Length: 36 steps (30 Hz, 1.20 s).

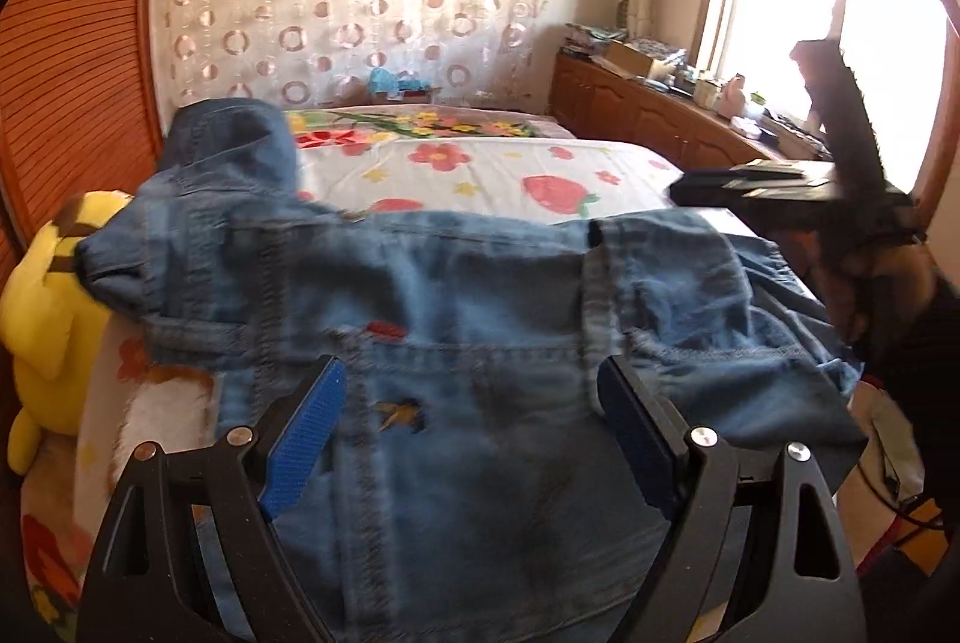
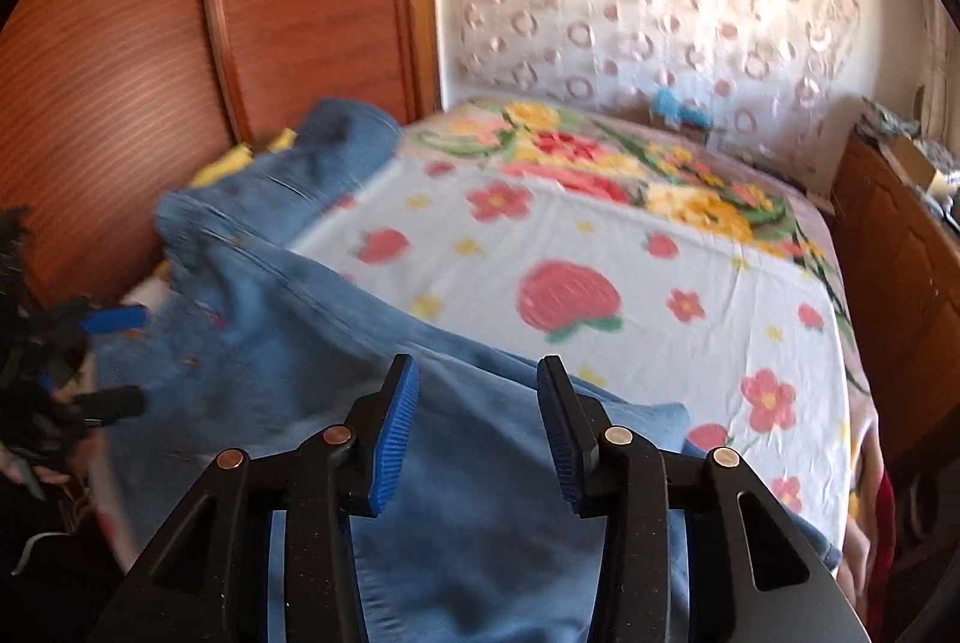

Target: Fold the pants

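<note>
Blue denim pants (image 1: 456, 295) lie crumpled across the near end of the bed, waist and pocket area under my left gripper (image 1: 471, 391). That gripper is open, its blue pads (image 1: 309, 433) spread wide just above the denim, holding nothing. The pants also fill the lower left of the right wrist view (image 2: 288, 343), one end bunched up by the wardrobe. My right gripper (image 2: 477, 421) is open over a denim fold, empty. It shows from the side in the left wrist view (image 1: 780, 193). The left gripper shows at the far left of the right wrist view (image 2: 96, 361).
The bed (image 2: 630, 283) has a white sheet with strawberry and flower prints. A yellow plush toy (image 1: 48, 295) sits at the left by the wooden wardrobe (image 2: 150, 42). A wooden cabinet (image 1: 648, 114) with clutter stands along the right under the window.
</note>
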Each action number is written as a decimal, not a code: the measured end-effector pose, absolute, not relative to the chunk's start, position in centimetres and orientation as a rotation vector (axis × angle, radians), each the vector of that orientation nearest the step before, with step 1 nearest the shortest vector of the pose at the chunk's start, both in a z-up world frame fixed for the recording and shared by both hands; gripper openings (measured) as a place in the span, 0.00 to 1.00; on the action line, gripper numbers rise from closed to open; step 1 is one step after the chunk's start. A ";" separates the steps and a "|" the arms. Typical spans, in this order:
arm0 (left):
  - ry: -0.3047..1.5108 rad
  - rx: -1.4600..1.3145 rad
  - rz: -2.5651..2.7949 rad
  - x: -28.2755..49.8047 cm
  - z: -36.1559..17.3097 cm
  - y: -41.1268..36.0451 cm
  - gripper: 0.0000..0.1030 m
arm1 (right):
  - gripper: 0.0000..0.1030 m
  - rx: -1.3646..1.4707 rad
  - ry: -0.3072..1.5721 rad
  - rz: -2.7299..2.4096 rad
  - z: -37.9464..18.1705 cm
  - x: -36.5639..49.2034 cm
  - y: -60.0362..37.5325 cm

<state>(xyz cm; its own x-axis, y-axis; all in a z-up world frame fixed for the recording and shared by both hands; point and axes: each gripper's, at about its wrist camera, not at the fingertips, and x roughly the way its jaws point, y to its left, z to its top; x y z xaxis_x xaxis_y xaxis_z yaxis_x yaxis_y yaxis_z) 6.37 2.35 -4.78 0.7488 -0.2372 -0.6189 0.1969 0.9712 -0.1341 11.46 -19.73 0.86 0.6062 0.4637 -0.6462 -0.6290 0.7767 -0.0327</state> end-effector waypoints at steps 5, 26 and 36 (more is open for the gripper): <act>0.698 -0.057 -0.322 7.8 -4.7 0.1 0.80 | 0.44 -0.260 0.740 0.633 -1.1 14.6 -18.6; 0.791 -0.032 -0.455 7.6 -8.0 -4.2 0.19 | 0.09 -0.250 0.817 0.724 -3.4 15.9 -17.6; 0.625 -0.069 -0.457 4.5 -2.9 -2.4 0.09 | 0.09 -0.154 0.534 0.744 2.8 10.9 -19.4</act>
<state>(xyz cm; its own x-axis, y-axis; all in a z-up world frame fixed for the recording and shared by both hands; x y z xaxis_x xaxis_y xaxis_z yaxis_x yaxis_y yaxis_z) 4.54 -2.43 -2.87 0.7152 -0.4330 -0.5487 0.3923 0.8984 -0.1976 10.89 -19.44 2.82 0.6102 0.6029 -0.5139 -0.6796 0.7318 0.0515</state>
